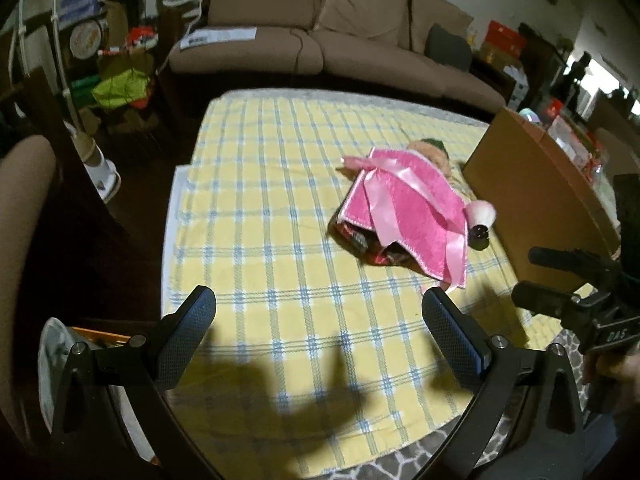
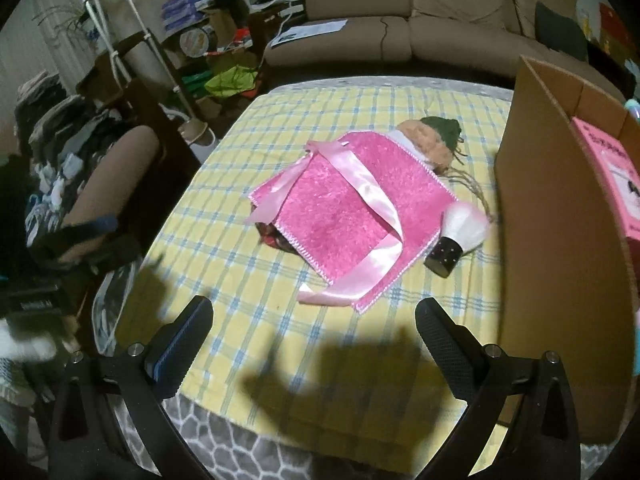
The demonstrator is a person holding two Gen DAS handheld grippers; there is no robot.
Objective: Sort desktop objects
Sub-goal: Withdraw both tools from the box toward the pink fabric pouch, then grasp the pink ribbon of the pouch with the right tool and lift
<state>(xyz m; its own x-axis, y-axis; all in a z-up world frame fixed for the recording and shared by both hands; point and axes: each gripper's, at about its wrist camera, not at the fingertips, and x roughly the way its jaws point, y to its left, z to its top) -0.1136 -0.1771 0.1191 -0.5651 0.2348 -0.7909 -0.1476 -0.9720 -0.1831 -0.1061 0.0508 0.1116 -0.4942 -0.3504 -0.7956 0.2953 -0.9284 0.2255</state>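
Observation:
A pink glittery bag [image 1: 408, 216] [image 2: 352, 208] with pale satin ribbons lies flat on the yellow checked cloth [image 1: 280, 208] [image 2: 248, 280]; dark items peek from its open end. A white-bristled brush with a black handle [image 1: 480, 226] [image 2: 460, 240] lies at its right edge. Behind the bag rests a tan plush toy with a green knitted top [image 1: 434, 152] [image 2: 434, 140]. My left gripper [image 1: 320, 312] hovers open over the cloth's near part, nothing in it. My right gripper [image 2: 314, 320] [image 1: 568, 280] is open too, just short of the bag.
An open cardboard box [image 1: 532, 204] [image 2: 560, 208] stands at the cloth's right side with a pink packet [image 2: 612, 184] inside. A brown sofa [image 1: 320, 32] [image 2: 420, 12] lies beyond the table. Cluttered shelves and a chair [image 2: 112, 176] are to the left.

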